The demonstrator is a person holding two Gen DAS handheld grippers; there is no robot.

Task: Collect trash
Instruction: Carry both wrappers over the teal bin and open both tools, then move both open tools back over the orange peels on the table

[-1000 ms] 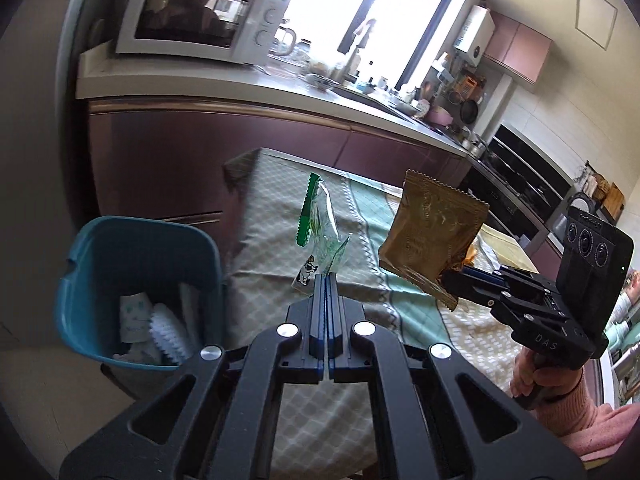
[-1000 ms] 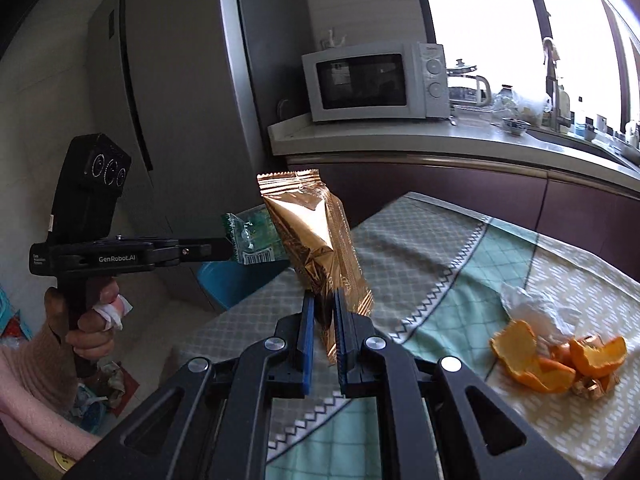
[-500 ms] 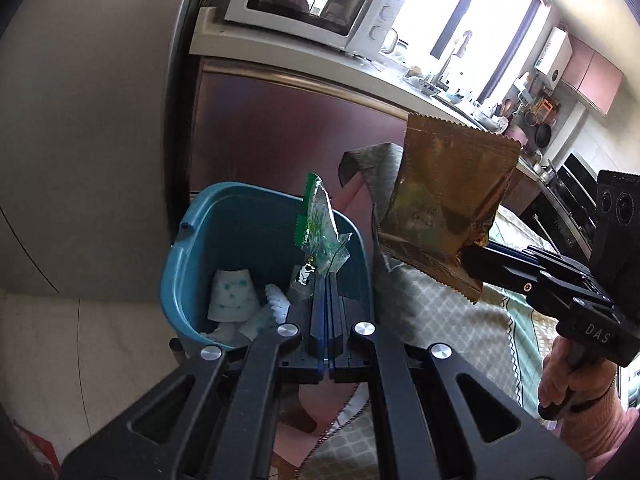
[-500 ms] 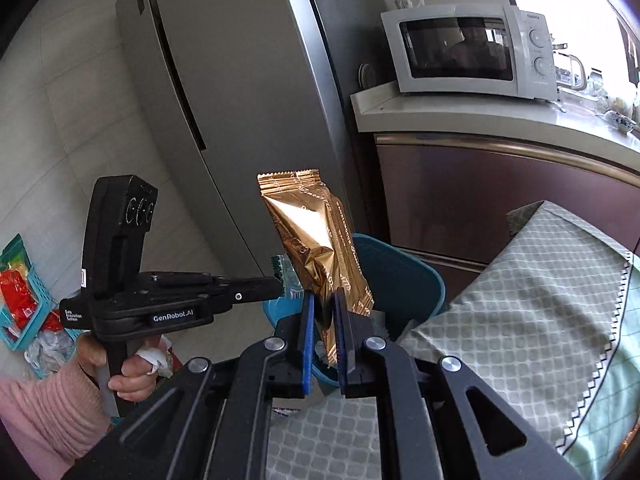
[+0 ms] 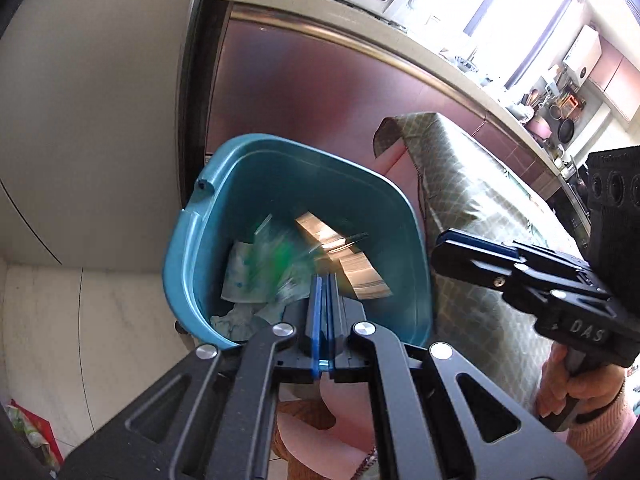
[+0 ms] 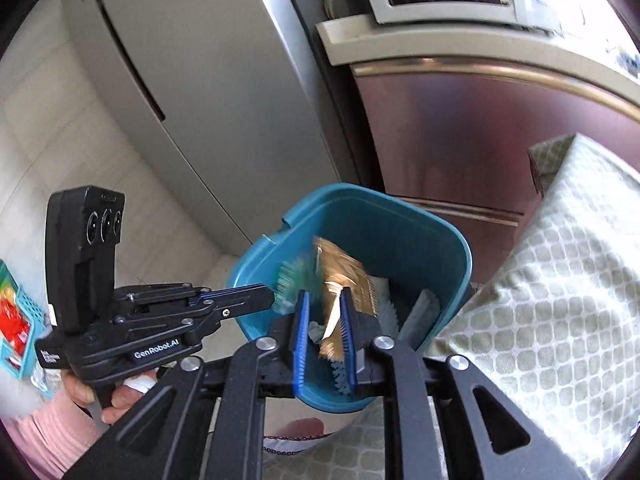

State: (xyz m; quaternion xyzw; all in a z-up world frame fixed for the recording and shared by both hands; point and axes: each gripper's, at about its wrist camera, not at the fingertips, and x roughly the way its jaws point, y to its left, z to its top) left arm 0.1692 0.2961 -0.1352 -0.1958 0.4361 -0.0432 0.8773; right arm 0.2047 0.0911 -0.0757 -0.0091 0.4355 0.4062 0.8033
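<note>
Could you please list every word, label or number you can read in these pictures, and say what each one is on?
"DAS": on the right gripper, seen from the left wrist.
"GenRobot.AI": on the left gripper, seen from the right wrist.
Small white label at that gripper's rear: too small to read.
Gold wrapper and green wrapper: print blurred.

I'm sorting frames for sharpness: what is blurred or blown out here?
Left wrist: green wrapper and gold packet smear over the bin; window blown out. Right wrist: both wrappers smeared, grippers sharp.
</note>
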